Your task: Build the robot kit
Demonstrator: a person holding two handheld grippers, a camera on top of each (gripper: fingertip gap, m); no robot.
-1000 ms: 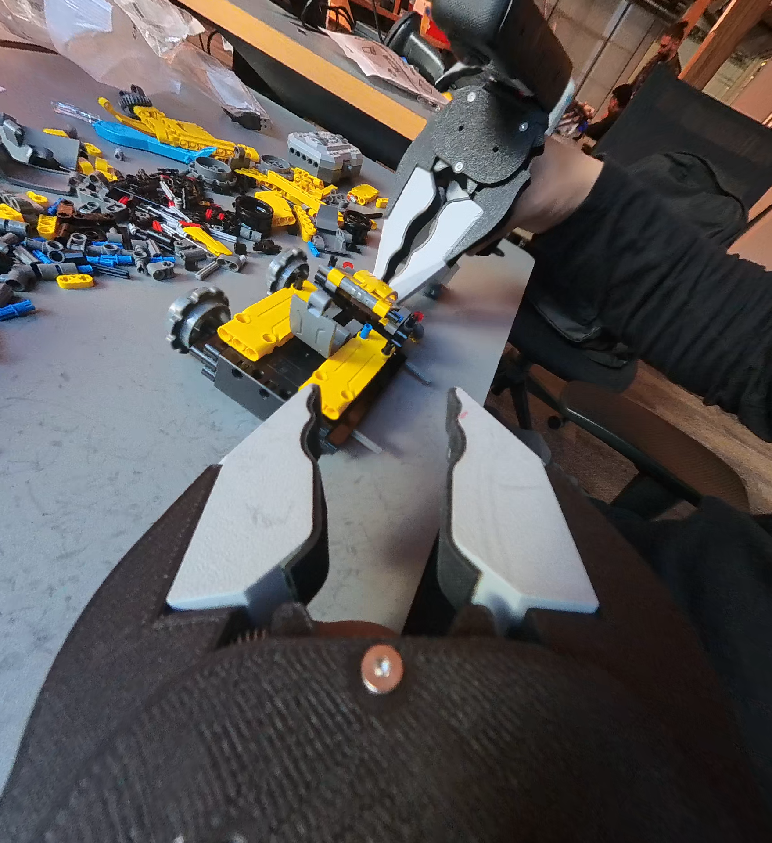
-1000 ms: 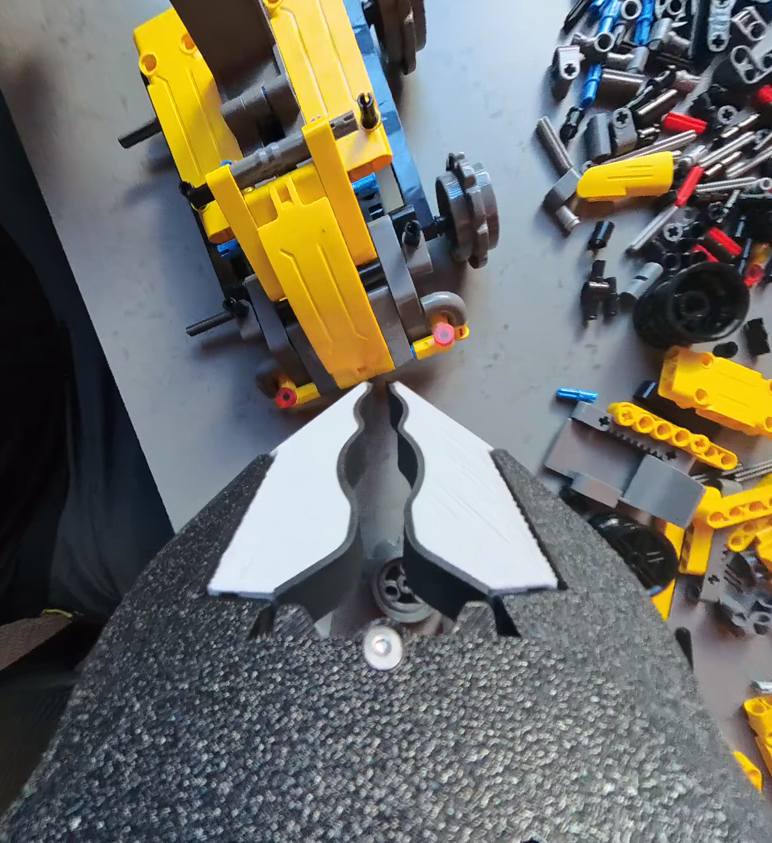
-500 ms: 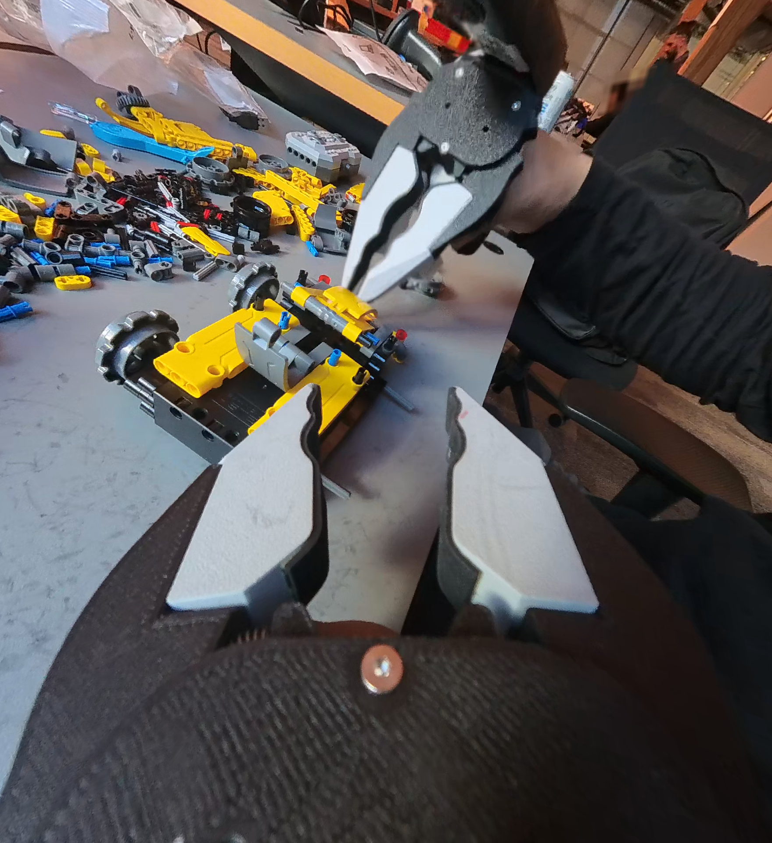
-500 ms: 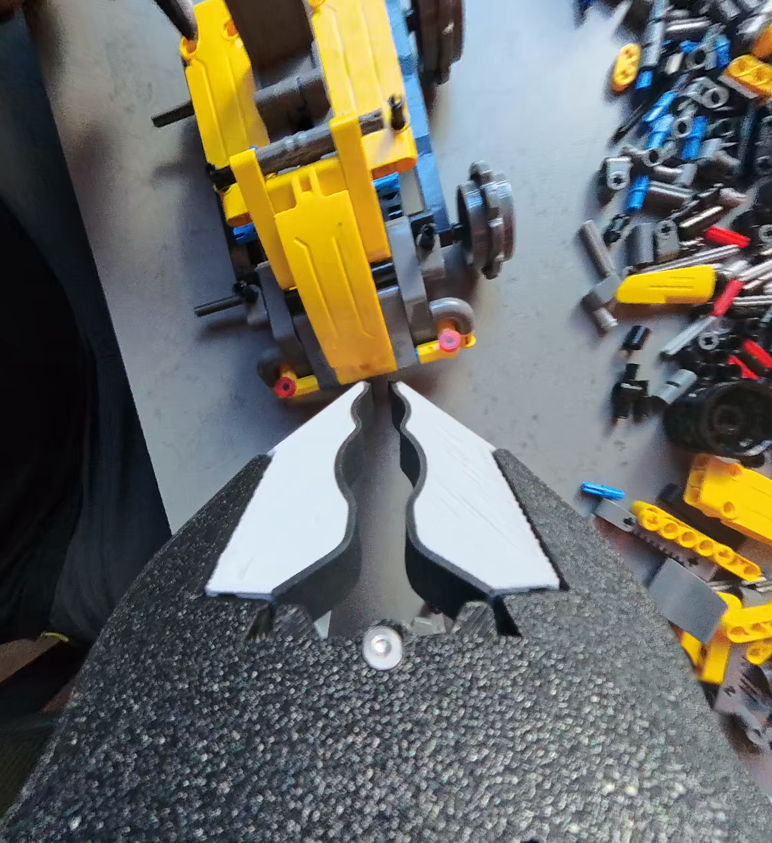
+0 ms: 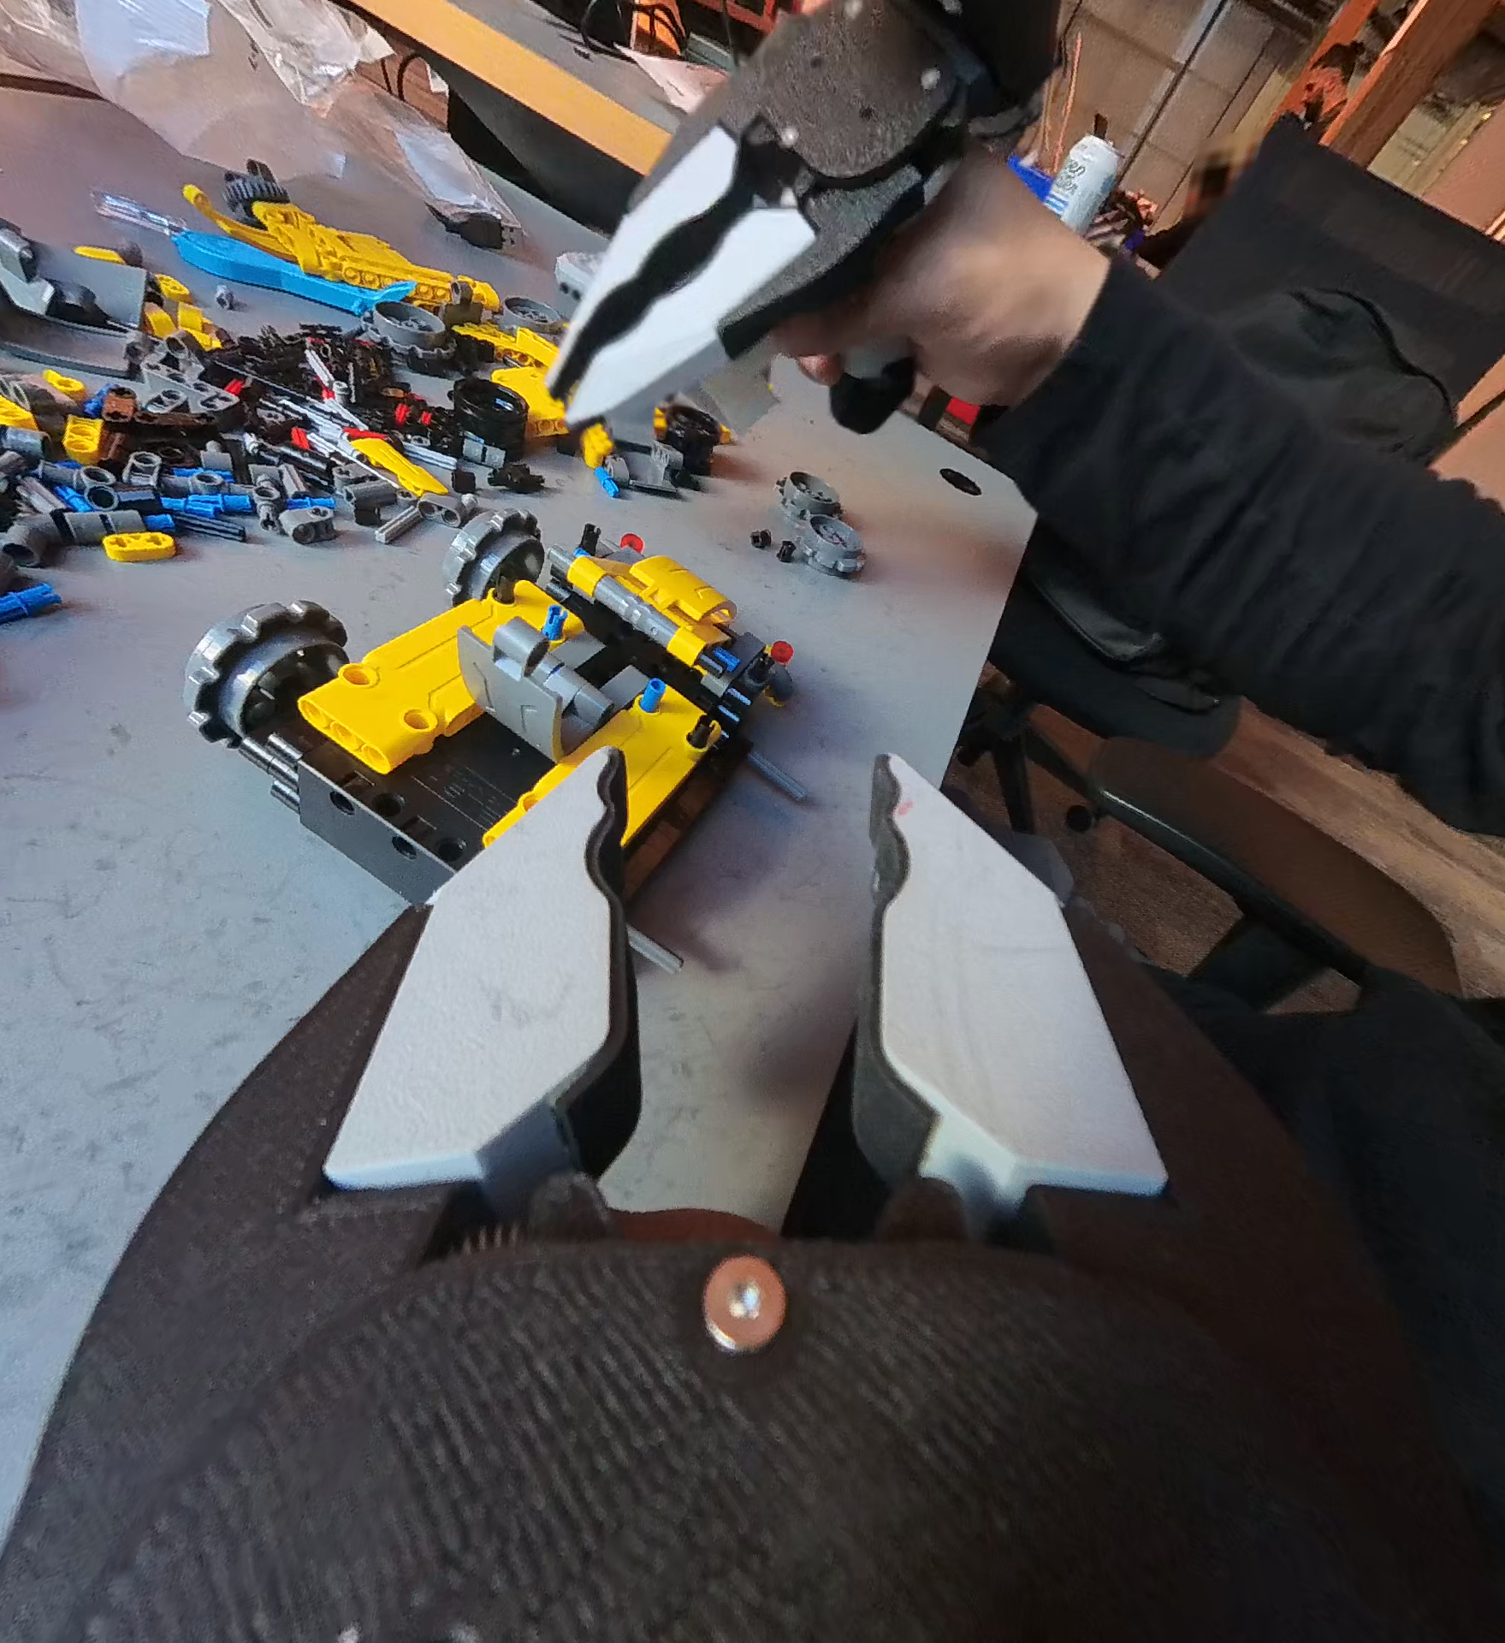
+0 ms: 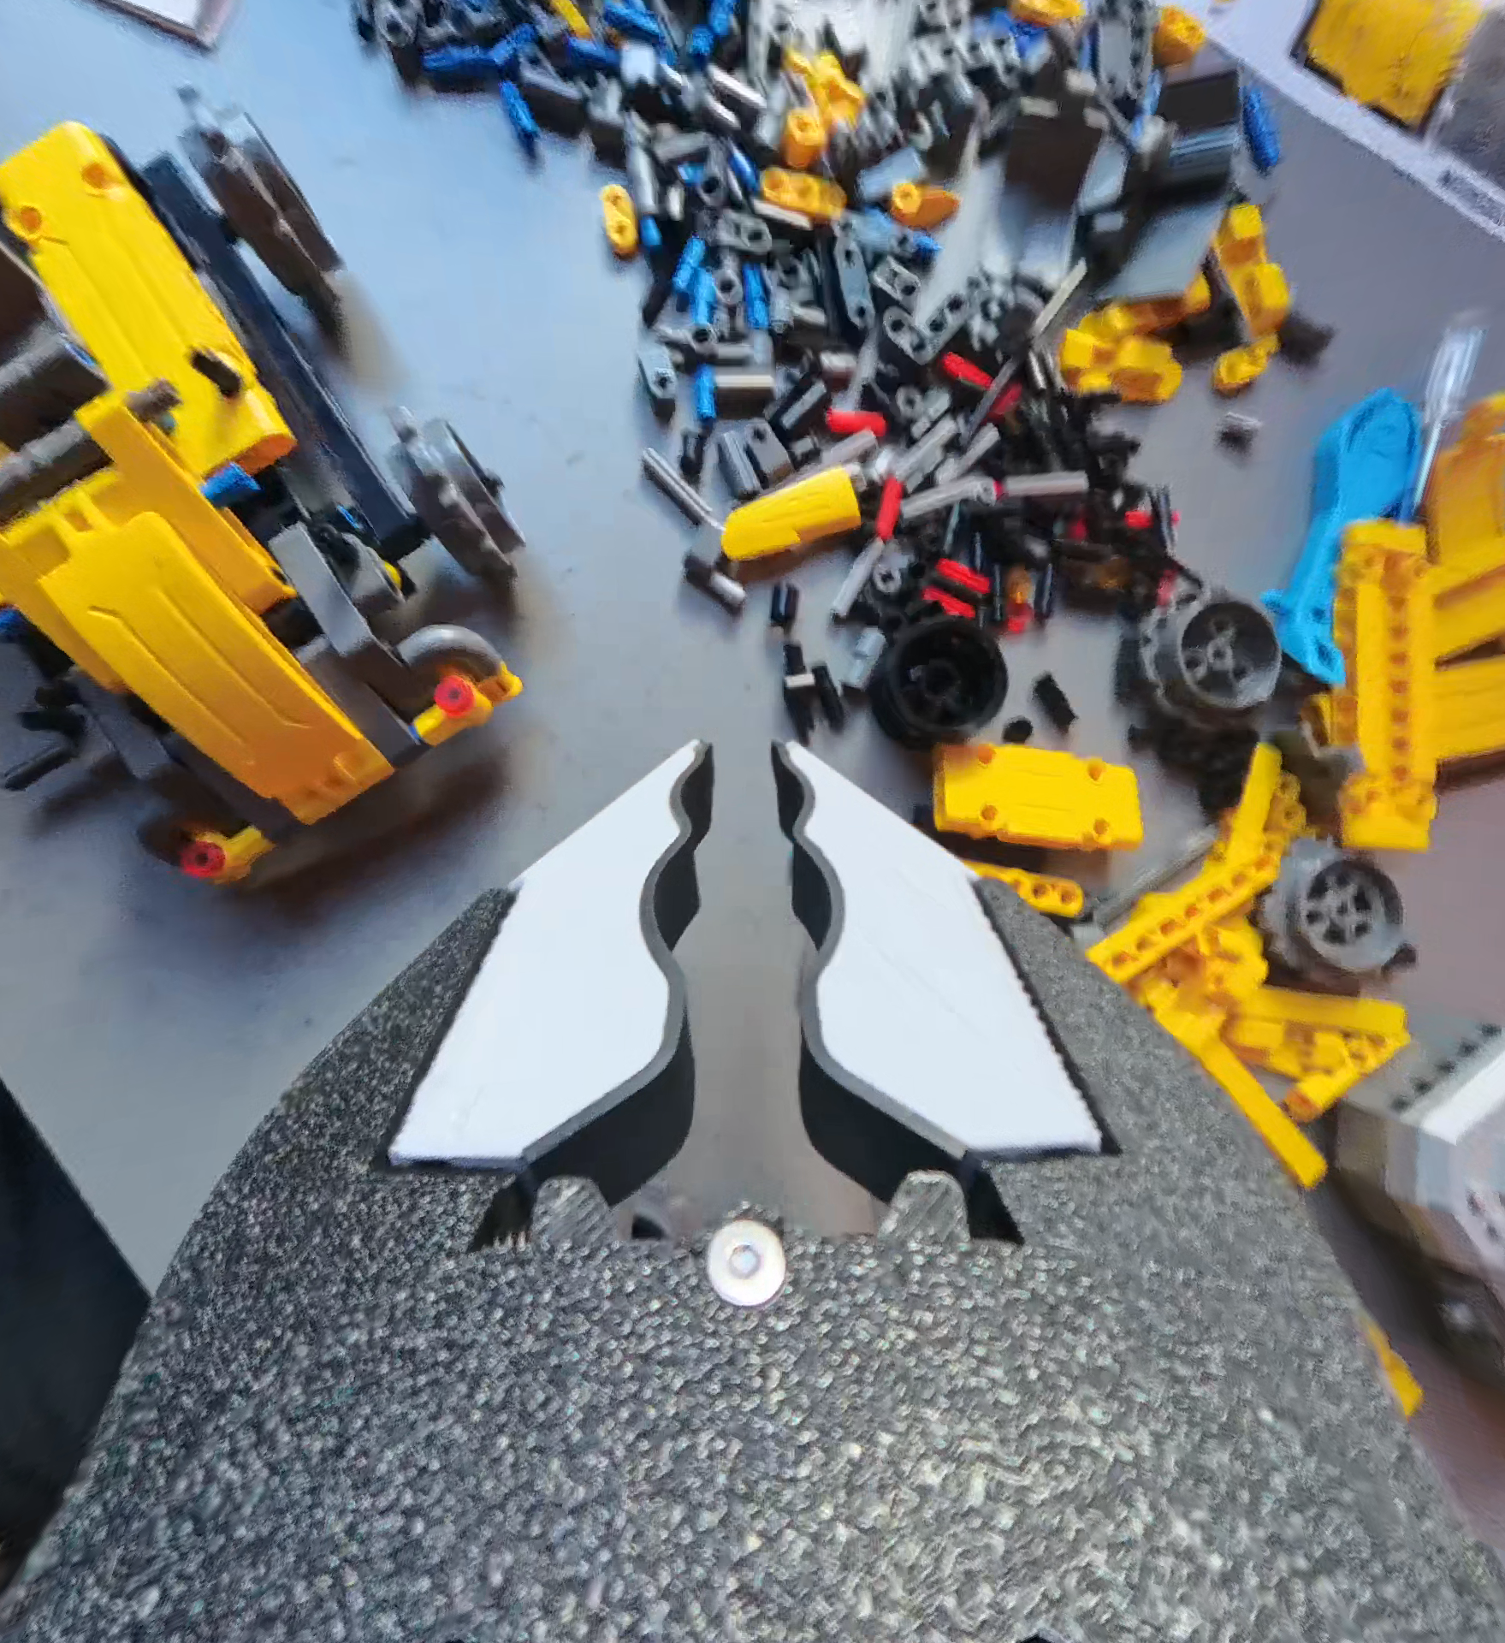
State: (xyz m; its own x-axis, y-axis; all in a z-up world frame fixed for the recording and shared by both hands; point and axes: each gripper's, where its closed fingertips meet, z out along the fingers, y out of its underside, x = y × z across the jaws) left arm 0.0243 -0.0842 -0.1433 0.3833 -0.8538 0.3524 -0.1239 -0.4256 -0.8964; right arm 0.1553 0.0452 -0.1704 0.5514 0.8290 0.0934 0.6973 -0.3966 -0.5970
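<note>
Left gripper (image 5: 748,765) was seen with fingers spread wide, nothing between them. Its left fingertip (image 5: 606,782) overlapped the near yellow side of the brick-built vehicle chassis (image 5: 500,702); contact could not be told. Right gripper (image 6: 740,747) was held with jaws parted by a narrow gap, empty, raised above the grey table (image 5: 108,933) by a hand (image 5: 953,302), between the chassis and the loose parts pile (image 6: 908,400). A black wheel (image 6: 940,680) and a yellow panel (image 6: 1037,796) were noted just beyond its tips.

The chassis was placed flat on the table, close to the edge on the person's side, well apart from the pile. Two grey toothed hubs (image 5: 260,667) were fitted on its far side.

Risks, judged: the chassis could be nudged toward the edge by the left finger, since little table was left there. The thin axle (image 5: 775,775) sticking out toward the edge could be snagged and pulled loose. Small parts could be scattered if the right gripper were dropped into the pile.

Long axis, left wrist view: lower left to upper right, the dark grey block end (image 5: 375,813) near, the red-studded end (image 5: 780,652) pointed at the table edge. In the right wrist view that red-studded end was pointed toward the camera.
</note>
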